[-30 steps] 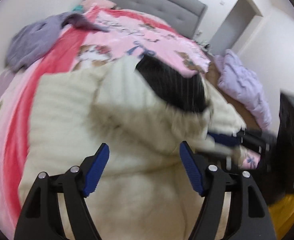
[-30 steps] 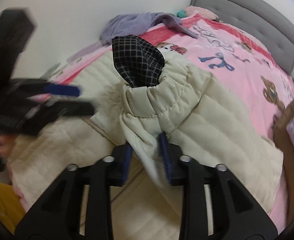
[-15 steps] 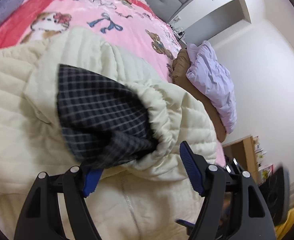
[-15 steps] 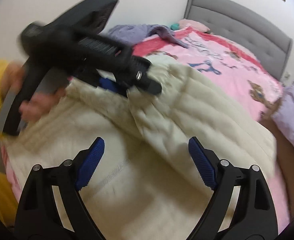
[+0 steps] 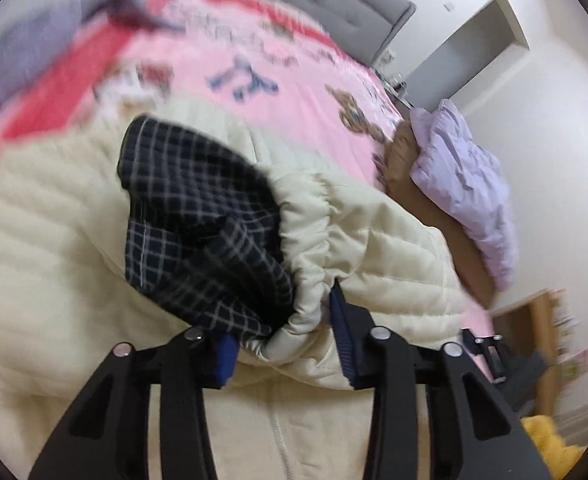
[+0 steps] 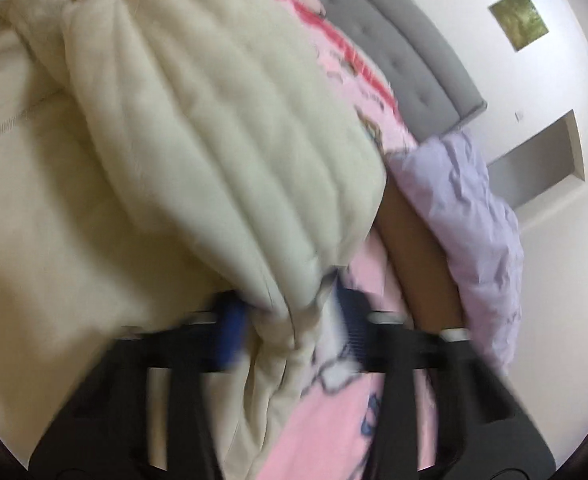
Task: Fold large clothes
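Left tongs (image 5: pixel 282 340) are closing on the cream jacket's (image 5: pixel 374 248) gathered cuff; right tongs (image 6: pixel 290 332) are closing on its edge above the pink bed (image 6: pixel 334 420).

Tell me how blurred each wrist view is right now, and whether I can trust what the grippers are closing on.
Left wrist view: bedspread smeared, but the cuff shows sharply between the closing left gripper. Right wrist view: heavy motion blur; right gripper closing around the cream coat edge, pads indistinct.

— What differs now?
— The left gripper (image 5: pixel 284 344), wide open a second ago, is closing on the cream quilted coat's gathered cuff (image 5: pixel 314 240); the right gripper (image 6: pixel 290 330) is closing on its hem.
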`<state>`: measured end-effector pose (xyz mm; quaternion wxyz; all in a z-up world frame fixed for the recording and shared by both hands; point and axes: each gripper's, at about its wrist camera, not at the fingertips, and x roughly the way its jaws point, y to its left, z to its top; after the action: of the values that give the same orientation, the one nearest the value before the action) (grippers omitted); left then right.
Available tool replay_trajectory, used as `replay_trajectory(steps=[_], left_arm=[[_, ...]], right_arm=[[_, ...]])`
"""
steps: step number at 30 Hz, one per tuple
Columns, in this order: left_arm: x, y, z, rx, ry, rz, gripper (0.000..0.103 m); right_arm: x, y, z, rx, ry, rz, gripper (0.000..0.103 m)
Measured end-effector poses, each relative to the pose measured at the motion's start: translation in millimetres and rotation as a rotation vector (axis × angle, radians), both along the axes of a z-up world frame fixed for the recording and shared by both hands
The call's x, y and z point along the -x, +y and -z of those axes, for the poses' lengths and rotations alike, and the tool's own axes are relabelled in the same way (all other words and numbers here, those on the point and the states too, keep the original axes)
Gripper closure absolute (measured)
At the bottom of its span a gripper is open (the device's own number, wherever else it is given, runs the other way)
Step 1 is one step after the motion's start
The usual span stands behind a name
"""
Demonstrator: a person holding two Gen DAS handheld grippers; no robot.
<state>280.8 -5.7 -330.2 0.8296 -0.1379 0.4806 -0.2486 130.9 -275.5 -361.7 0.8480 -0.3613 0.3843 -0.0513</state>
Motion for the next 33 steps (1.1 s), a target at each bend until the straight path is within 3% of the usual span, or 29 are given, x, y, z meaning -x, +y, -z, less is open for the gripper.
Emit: replay_trajectory(steps=[3, 5, 6, 8, 10, 11, 14, 18, 19, 20, 21, 22, 23, 26, 29, 31, 33], left_arm=[[21.0, 12.2, -37.9, 0.056, -0.196, -0.053, 0.067], [28.2, 10.3, -44.5, 0.033, -0.252, -0.075, 0.067], [27.5, 6.9, -37.8, 0.02, -0.236, -0.078, 0.067], [17.7, 4.2, -6.6, 0.005, -0.113, -0.094, 0.066], [10.6, 6.3, 27.8, -0.011, 0.004, -0.124, 0.066], [9.8, 7.6, 39.4, -0.028, 0.025, -0.134, 0.066], [10.3, 5.5, 51.5, -0.072, 0.01, -0.121, 0.065], [8.7, 0.9, 52.1, -0.099, -0.004, -0.099, 0.062], [8.9, 2.5, 50.2, -0.098, -0.004, -0.099, 0.059], [9.4, 3.6, 48.4, -0.095, -0.007, -0.097, 0.055], [10.5, 4.2, 45.0, -0.091, -0.014, -0.096, 0.054], [13.9, 9.2, 38.5, -0.088, -0.032, -0.103, 0.045], [17.0, 12.9, 35.6, -0.088, -0.044, -0.109, 0.036], [32.7, 25.1, 21.4, -0.111, -0.089, -0.111, 0.032], [52.3, 33.0, 7.0, -0.203, -0.152, -0.13, 0.032], [66.3, 33.1, -12.4, -0.289, -0.256, -0.152, 0.032], [69.5, 30.2, -30.4, -0.303, -0.332, -0.15, 0.032]], right_arm=[[-1.6, -1.4, -32.4, -0.042, -0.157, 0.012, 0.088], [-5.7, -2.5, -39.2, -0.04, -0.171, 0.02, 0.089], [-11.1, -2.1, -36.1, -0.03, -0.148, 0.033, 0.089], [-21.4, -6.4, -23.4, -0.063, -0.048, 0.057, 0.089], [-29.6, -13.8, 3.2, -0.113, 0.108, 0.072, 0.088], [-29.8, -13.9, 10.2, -0.114, 0.127, 0.063, 0.087], [-36.1, -8.7, 32.0, -0.065, 0.165, 0.034, 0.083], [-48.6, -13.8, 45.7, -0.09, 0.22, 0.091, 0.075], [-47.5, -14.4, 43.2, -0.101, 0.217, 0.093, 0.068], [-46.3, -15.6, 36.8, -0.131, 0.219, 0.085, 0.049], [-43.9, -16.5, 32.4, -0.156, 0.223, 0.077, 0.04], [-37.6, -15.4, 25.9, -0.166, 0.209, 0.072, 0.028], [-29.5, -12.4, 18.6, -0.174, 0.186, 0.062, 0.023], [1.3, -12.8, -10.0, -0.274, 0.138, 0.018, 0.023], [23.3, -19.7, -38.9, -0.358, 0.068, 0.036, 0.023], [23.6, -33.3, -66.5, -0.487, -0.026, 0.078, 0.024], [6.6, -48.5, -84.0, -0.584, -0.086, 0.149, 0.027]])
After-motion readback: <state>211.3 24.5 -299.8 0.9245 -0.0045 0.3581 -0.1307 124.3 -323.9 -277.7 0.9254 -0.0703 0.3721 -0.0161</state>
